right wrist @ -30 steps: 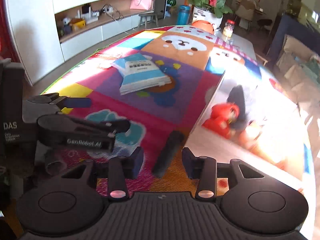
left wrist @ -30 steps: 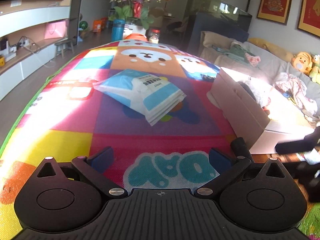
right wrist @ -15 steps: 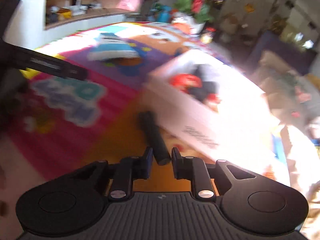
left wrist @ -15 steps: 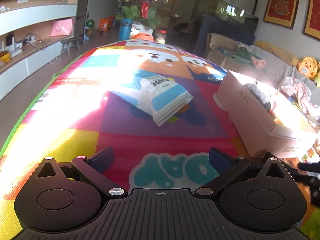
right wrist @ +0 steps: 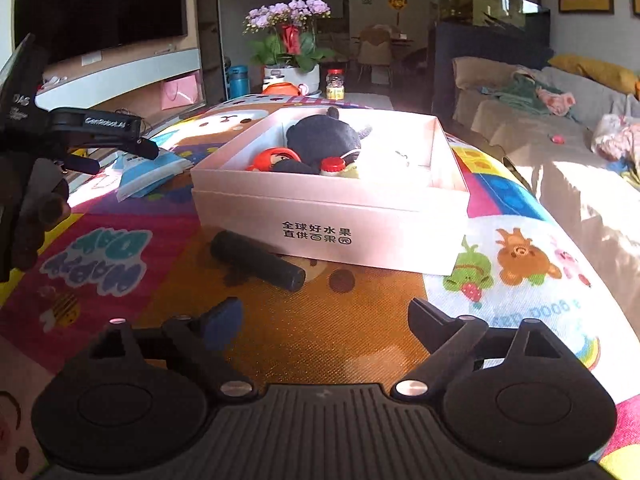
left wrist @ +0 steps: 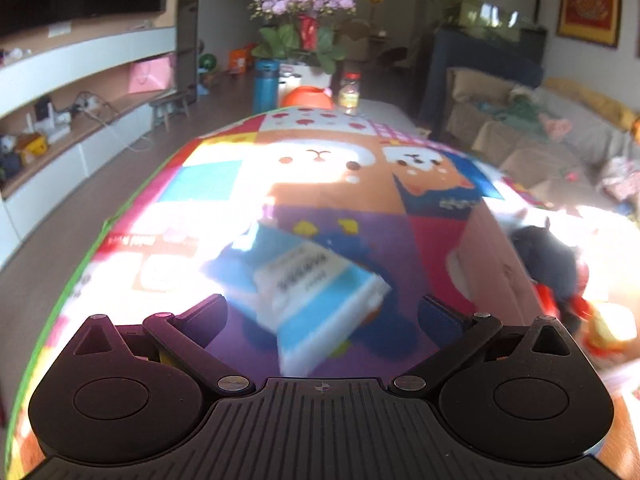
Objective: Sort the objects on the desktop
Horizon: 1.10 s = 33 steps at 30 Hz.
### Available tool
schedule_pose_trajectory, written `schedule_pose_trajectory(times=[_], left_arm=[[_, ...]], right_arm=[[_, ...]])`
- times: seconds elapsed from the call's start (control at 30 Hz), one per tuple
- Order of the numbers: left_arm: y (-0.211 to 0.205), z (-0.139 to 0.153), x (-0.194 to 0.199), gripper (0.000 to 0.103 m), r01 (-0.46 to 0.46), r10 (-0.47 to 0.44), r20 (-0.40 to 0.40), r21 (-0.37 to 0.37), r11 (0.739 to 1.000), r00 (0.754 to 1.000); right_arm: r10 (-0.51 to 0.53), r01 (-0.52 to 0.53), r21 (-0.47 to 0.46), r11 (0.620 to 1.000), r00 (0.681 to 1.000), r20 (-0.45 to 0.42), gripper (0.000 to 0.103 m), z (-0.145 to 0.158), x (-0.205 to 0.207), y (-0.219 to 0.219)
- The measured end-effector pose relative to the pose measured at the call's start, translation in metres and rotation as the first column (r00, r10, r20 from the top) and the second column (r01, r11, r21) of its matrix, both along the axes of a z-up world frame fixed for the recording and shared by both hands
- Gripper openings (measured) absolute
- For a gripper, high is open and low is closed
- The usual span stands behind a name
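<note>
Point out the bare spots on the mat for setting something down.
Free: the orange patch between the right gripper and the black cylinder; the mat right of the white box. Crowded: inside the box, and around the blue packet beneath the open left gripper.

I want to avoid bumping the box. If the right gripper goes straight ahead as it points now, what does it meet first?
Probably the black cylinder lying on the mat, slightly left of the right gripper; its open jaws are empty. The white box sits just behind it.

Left wrist camera: we look low along the play mat (left wrist: 224,172) toward its far edge, close over the blue tissue pack (left wrist: 316,284). Right wrist camera: we face the white box (right wrist: 332,224) from the near edge. Both views share the pack (right wrist: 148,172), the box (left wrist: 492,264) and the flowers (left wrist: 304,0).
</note>
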<state>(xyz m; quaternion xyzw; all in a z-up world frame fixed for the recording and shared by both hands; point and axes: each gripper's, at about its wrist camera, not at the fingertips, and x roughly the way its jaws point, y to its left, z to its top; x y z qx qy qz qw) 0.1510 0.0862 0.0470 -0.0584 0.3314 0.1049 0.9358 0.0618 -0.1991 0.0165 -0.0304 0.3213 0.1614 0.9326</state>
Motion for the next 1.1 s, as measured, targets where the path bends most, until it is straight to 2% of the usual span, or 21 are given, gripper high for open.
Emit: schedule_pose_trajectory(times=[0.03, 0.1, 0.17, 0.23, 0.27, 0.3, 0.33, 0.4, 0.5, 0.57, 0.63, 0.67, 0.7, 0.73, 0.77, 0.8, 0.87, 0.97, 1.03, 1.1], left_arm=[[-0.004, -0.003, 0.013, 0.103, -0.015, 0.016, -0.028, 0.044, 0.999, 0.999], [-0.006, -0.013, 0.033, 0.103, -0.042, 0.048, -0.066, 0.096, 0.994, 0.997], [-0.002, -0.023, 0.041, 0.103, -0.071, 0.081, -0.084, 0.116, 0.991, 0.993], [0.004, -0.027, 0.038, 0.100, -0.082, 0.090, -0.079, 0.100, 0.992, 0.993], [0.008, -0.028, 0.035, 0.087, -0.083, 0.090, -0.075, 0.089, 0.993, 0.993], [0.011, -0.028, 0.032, 0.076, -0.085, 0.092, -0.075, 0.086, 0.993, 0.993], [0.013, -0.027, 0.027, 0.070, -0.078, 0.084, -0.069, 0.084, 0.993, 0.994], [0.013, -0.024, 0.017, 0.046, -0.043, 0.049, -0.061, 0.095, 0.995, 0.997], [0.004, -0.020, -0.007, 0.029, 0.051, -0.044, -0.057, 0.125, 0.991, 0.997], [-0.005, -0.021, -0.026, 0.029, 0.122, -0.114, -0.059, 0.143, 0.982, 0.992], [-0.009, -0.021, -0.040, 0.030, 0.166, -0.160, -0.062, 0.113, 0.980, 0.985], [-0.007, -0.020, -0.045, 0.035, 0.162, -0.159, -0.048, 0.080, 0.983, 0.986], [-0.004, -0.016, -0.048, 0.055, 0.135, -0.133, -0.032, 0.052, 0.990, 0.991], [0.001, -0.012, -0.049, 0.067, 0.103, -0.103, -0.009, 0.028, 0.994, 0.995], [0.007, -0.007, -0.050, 0.088, 0.057, -0.057, 0.027, 0.005, 0.998, 0.998], [0.014, -0.001, -0.050, 0.096, 0.006, -0.006, 0.073, -0.003, 1.000, 0.997], [0.022, 0.007, -0.045, 0.097, -0.040, 0.037, 0.114, 0.022, 0.999, 0.993], [0.039, 0.009, -0.031, 0.100, -0.070, 0.068, 0.102, 0.023, 0.997, 0.992], [0.055, 0.006, -0.019, 0.100, -0.090, 0.085, 0.125, 0.040, 0.995, 0.989], [0.073, 0.002, -0.001, 0.102, -0.024, 0.020, 0.123, 0.030, 0.999, 0.992]], right_arm=[[-0.006, 0.006, 0.007, 1.000, 1.000, -0.010, 0.092, 0.000, 0.002, -0.001], [-0.018, 0.018, 0.041, 0.999, 1.000, -0.001, 0.099, -0.001, 0.003, -0.006], [-0.032, 0.031, 0.065, 0.997, 0.999, 0.015, 0.101, 0.001, 0.001, -0.010], [-0.035, 0.033, 0.083, 0.996, 0.999, 0.025, 0.103, 0.001, 0.000, -0.012], [-0.035, 0.032, 0.090, 0.995, 0.999, 0.027, 0.103, 0.001, 0.000, -0.012], [-0.035, 0.032, 0.095, 0.995, 0.999, 0.025, 0.103, 0.001, 0.000, -0.013], [-0.034, 0.031, 0.098, 0.995, 0.999, 0.022, 0.103, 0.001, 0.001, -0.013], [-0.030, 0.029, 0.103, 0.994, 0.999, 0.014, 0.103, 0.001, 0.002, -0.014], [-0.033, 0.032, 0.108, 0.994, 0.999, 0.011, 0.103, 0.001, 0.002, -0.014], [-0.037, 0.036, 0.104, 0.994, 0.999, 0.010, 0.103, 0.000, 0.002, -0.014], [-0.044, 0.043, 0.092, 0.995, 0.999, 0.005, 0.103, 0.000, 0.002, -0.012], [-0.046, 0.046, 0.083, 0.995, 0.999, 0.003, 0.103, 0.000, 0.002, -0.011], [-0.049, 0.049, 0.074, 0.996, 0.999, 0.003, 0.103, 0.000, 0.002, -0.010], [-0.051, 0.050, 0.066, 0.997, 0.999, 0.004, 0.103, -0.001, 0.002, -0.009], [-0.051, 0.050, 0.059, 0.997, 0.999, 0.004, 0.103, -0.001, 0.002, -0.008], [-0.052, 0.051, 0.053, 0.997, 0.999, 0.004, 0.103, -0.001, 0.002, -0.007], [-0.052, 0.052, 0.049, 0.997, 0.999, 0.001, 0.103, -0.001, 0.002, -0.007], [-0.063, 0.064, 0.053, 0.997, 0.998, -0.005, 0.103, -0.002, 0.003, -0.009], [-0.063, 0.063, 0.056, 0.996, 0.998, -0.006, 0.103, -0.002, 0.003, -0.009], [-0.063, 0.063, 0.054, 0.997, 0.998, -0.009, 0.103, -0.002, 0.004, -0.009]])
